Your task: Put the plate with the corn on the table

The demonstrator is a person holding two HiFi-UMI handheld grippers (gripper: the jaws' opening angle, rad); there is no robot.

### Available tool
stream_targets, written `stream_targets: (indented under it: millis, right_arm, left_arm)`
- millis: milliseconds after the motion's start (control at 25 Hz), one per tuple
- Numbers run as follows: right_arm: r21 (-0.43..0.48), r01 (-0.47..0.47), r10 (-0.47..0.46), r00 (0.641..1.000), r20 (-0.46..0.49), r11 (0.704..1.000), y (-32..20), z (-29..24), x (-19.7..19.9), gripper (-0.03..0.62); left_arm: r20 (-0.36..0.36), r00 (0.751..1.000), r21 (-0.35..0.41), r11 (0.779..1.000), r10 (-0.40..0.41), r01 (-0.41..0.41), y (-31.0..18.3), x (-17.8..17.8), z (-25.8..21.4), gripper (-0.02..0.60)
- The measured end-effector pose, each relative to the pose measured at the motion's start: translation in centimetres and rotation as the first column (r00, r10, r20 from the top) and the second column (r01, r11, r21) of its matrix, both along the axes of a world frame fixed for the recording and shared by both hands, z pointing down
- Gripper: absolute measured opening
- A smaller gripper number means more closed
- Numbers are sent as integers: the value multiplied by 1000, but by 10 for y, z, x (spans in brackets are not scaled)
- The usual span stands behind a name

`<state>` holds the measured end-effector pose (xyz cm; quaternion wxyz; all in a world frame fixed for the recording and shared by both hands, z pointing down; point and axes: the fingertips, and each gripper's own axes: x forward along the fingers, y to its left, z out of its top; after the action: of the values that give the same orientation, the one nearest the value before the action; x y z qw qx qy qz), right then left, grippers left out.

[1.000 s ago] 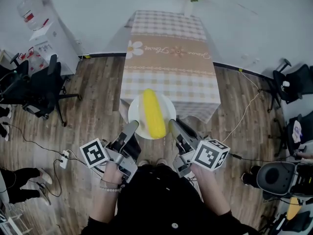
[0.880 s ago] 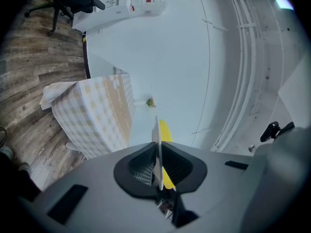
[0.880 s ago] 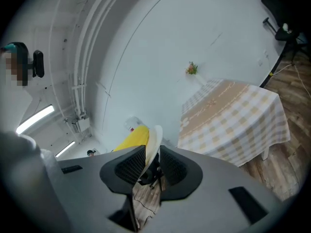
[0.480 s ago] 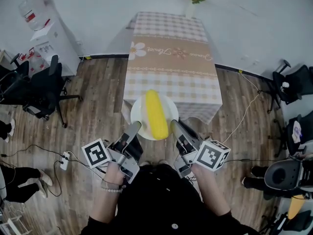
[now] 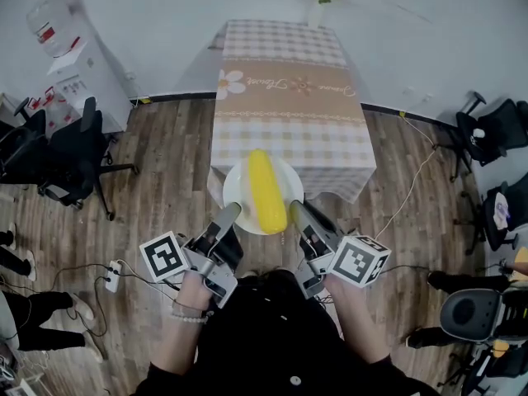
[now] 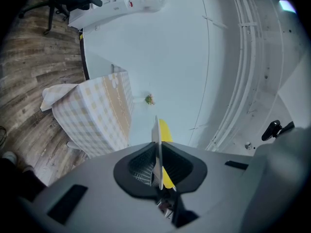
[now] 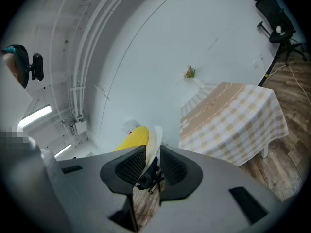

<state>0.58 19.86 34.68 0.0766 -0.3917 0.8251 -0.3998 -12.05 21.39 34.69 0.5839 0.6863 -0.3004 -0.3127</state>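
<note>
Now the left gripper [image 5: 232,213] and right gripper [image 5: 295,210] have their jaws clamped on opposite rims of the white plate [image 5: 240,190]. It carries the corn cob [image 5: 266,191] and is in the air before the near end of the checked tabletop [image 5: 285,97]. This looks like the carrying step. Next, I think, the plate must go forward, level, and then down.

No text could be read. A cursive line ran along the tan band on the table [image 5: 285,83], between flower prints, too small to make out. Red-and-white labels on the white dispenser [image 5: 66,52] by the wall were likewise illegible.
</note>
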Motion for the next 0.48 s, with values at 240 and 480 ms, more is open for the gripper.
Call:
stream_targets:
  millis: [240,480]
  right_arm:
    - [-4,-22,22,1000,8,1000,9,1,-4,117]
    - [-2,-34,34,999,6,999,13,1,-2,115]
  left_arm:
    - [7,1000,-3,1000,16,-16,6,-5,2,34]
    - [4,1000,-5,1000,21,-21,10,-3,4,34]
